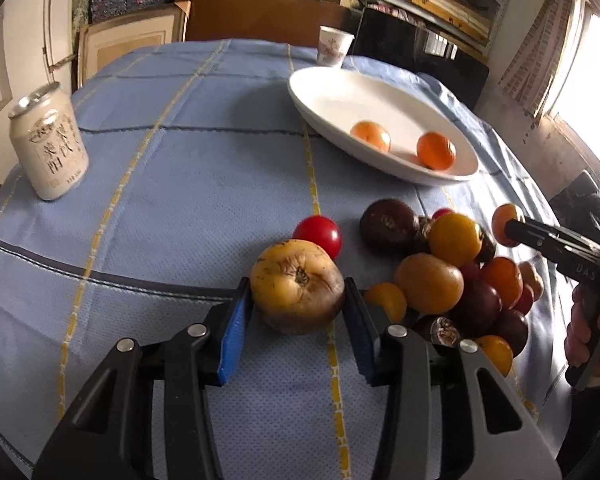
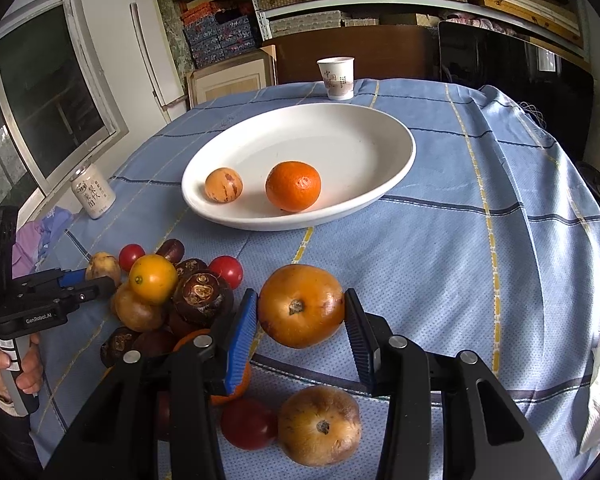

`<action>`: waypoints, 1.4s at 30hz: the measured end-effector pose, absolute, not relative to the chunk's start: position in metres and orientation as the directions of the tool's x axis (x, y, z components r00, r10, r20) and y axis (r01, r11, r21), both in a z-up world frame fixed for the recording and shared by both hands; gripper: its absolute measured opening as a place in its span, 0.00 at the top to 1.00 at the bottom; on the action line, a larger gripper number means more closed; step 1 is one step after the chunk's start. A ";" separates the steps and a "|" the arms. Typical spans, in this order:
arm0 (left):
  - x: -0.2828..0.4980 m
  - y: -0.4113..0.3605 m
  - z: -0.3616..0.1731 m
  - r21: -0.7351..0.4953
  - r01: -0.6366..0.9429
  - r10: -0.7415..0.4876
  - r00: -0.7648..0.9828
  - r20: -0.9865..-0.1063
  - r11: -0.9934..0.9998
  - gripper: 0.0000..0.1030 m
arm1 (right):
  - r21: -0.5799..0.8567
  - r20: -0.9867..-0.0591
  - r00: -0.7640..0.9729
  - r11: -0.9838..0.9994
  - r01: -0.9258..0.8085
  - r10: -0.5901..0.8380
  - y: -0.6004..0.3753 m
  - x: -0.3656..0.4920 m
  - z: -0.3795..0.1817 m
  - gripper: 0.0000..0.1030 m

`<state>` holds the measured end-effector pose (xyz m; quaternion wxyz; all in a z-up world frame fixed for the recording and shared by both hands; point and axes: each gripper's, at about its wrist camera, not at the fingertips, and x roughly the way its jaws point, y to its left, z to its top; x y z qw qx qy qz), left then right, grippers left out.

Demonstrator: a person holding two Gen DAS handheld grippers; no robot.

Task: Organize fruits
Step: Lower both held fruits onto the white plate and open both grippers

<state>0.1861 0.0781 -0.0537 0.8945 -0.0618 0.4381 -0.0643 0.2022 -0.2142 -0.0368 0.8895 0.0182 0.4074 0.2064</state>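
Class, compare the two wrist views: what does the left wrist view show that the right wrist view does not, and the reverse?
Only the left wrist view: the left hand-held gripper closed on a brown-blotched yellow fruit. Only the right wrist view: the right hand-held gripper gripping an orange-brown fruit, and a dark window. Both share: the white plate holding two orange fruits, the can, the paper cup.

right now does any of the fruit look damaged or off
Yes. The yellow-brown fruit between the left gripper's fingers has dark bruised patches and a wrinkled, sunken top. The orange fruit in the right gripper looks smoother. The two on the white plate look sound.
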 end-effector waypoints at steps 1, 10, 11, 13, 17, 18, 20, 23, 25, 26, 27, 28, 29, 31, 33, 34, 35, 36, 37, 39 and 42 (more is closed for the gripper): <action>0.184 0.079 -0.050 -0.169 0.059 -0.169 0.625 -0.763 0.984 0.57 | 0.204 -0.713 0.586 0.914 -0.352 0.385 -0.215 0.202 -0.036 0.57; 0.207 0.064 -0.022 -0.233 0.134 -0.264 0.638 -0.723 0.963 0.57 | 0.237 -0.617 0.669 0.909 -0.344 0.414 -0.219 0.218 -0.015 0.57; 0.216 0.059 -0.016 -0.227 0.143 -0.265 0.640 -0.721 0.963 0.57 | 0.244 -0.608 0.678 0.910 -0.335 0.413 -0.219 0.224 -0.012 0.57; 0.238 0.049 -0.003 -0.198 0.165 -0.258 0.646 -0.719 0.966 0.57 | 0.253 -0.598 0.691 0.914 -0.318 0.406 -0.218 0.242 -0.007 0.57; 0.290 0.032 0.007 -0.160 0.187 -0.243 0.616 -0.750 0.969 0.57 | 0.225 -0.640 0.681 0.934 -0.278 0.357 -0.212 0.277 -0.012 0.57; 0.302 0.029 0.005 -0.154 0.186 -0.236 0.604 -0.761 0.970 0.57 | 0.227 -0.650 0.672 0.935 -0.274 0.355 -0.211 0.284 -0.015 0.57; 0.326 0.021 -0.001 -0.127 0.180 -0.210 0.582 -0.785 0.975 0.57 | 0.225 -0.666 0.656 0.934 -0.277 0.355 -0.208 0.293 -0.020 0.57; 0.354 0.014 -0.014 -0.107 0.159 -0.178 0.555 -0.813 0.981 0.57 | 0.211 -0.677 0.650 0.937 -0.279 0.346 -0.204 0.301 -0.022 0.57; 0.362 0.014 -0.020 -0.112 0.152 -0.178 0.553 -0.814 0.982 0.57 | 0.214 -0.681 0.643 0.935 -0.283 0.351 -0.203 0.305 -0.023 0.57; 0.364 0.015 -0.021 -0.116 0.149 -0.180 0.550 -0.815 0.982 0.56 | 0.214 -0.684 0.639 0.935 -0.284 0.351 -0.203 0.306 -0.024 0.57; 0.367 0.016 -0.021 -0.123 0.143 -0.182 0.548 -0.817 0.982 0.56 | 0.213 -0.686 0.637 0.935 -0.284 0.350 -0.203 0.307 -0.024 0.55; 0.367 0.016 -0.019 -0.115 0.132 -0.169 0.557 -0.813 0.985 0.47 | 0.211 -0.692 0.633 0.936 -0.282 0.347 -0.203 0.309 -0.026 0.55; 0.366 0.015 -0.017 -0.097 0.120 -0.149 0.570 -0.808 0.988 0.24 | 0.210 -0.696 0.630 0.936 -0.281 0.346 -0.202 0.309 -0.026 0.52; 0.356 0.015 -0.005 -0.045 0.069 -0.078 0.632 -0.771 0.997 0.04 | 0.224 -0.687 0.631 0.931 -0.288 0.361 -0.203 0.306 -0.024 0.37; 0.341 0.016 0.005 -0.032 0.052 -0.058 0.672 -0.738 0.998 0.04 | 0.229 -0.663 0.647 0.925 -0.304 0.377 -0.205 0.299 -0.016 0.31; 0.331 0.017 0.010 -0.032 0.056 -0.061 0.679 -0.732 0.998 0.04 | 0.234 -0.643 0.660 0.921 -0.312 0.387 -0.208 0.292 -0.009 0.26; 0.322 0.016 0.013 -0.030 0.060 -0.063 0.683 -0.728 0.998 0.04 | 0.241 -0.629 0.668 0.917 -0.319 0.398 -0.209 0.287 -0.005 0.24; 0.306 0.017 0.016 -0.028 0.065 -0.065 0.694 -0.717 0.998 0.04 | 0.246 -0.615 0.675 0.912 -0.327 0.408 -0.211 0.281 -0.001 0.22; 0.297 0.017 0.017 -0.027 0.067 -0.066 0.704 -0.707 0.997 0.04 | 0.246 -0.601 0.684 0.910 -0.333 0.413 -0.214 0.272 0.003 0.21; 0.273 0.020 0.016 -0.014 0.062 -0.055 0.730 -0.681 0.998 0.04 | 0.245 -0.592 0.690 0.909 -0.338 0.416 -0.216 0.264 0.005 0.20; 0.243 0.029 0.008 0.034 0.026 0.003 0.753 -0.658 0.999 0.04 | 0.257 -0.592 0.690 0.909 -0.328 0.416 -0.221 0.252 0.002 0.20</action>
